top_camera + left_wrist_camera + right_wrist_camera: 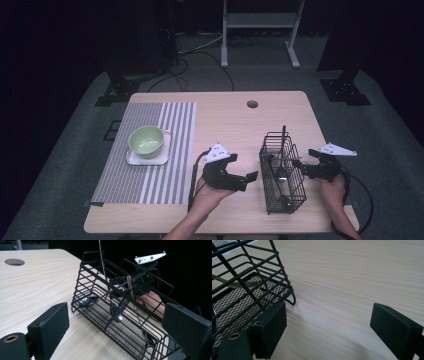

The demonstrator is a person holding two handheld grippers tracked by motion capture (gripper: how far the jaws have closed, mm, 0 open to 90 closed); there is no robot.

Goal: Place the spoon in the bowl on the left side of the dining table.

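Both grippers, left gripper (248,176) and right gripper (300,167), gape empty beside the black wire cutlery basket (282,172); next, probably pinching a utensil handle.

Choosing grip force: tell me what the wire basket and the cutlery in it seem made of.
Wire basket: likely metal wire with a matte black coating, thin rigid rods over a fine mesh floor. Cutlery: probably polished steel, judging by bright glints on the handles.
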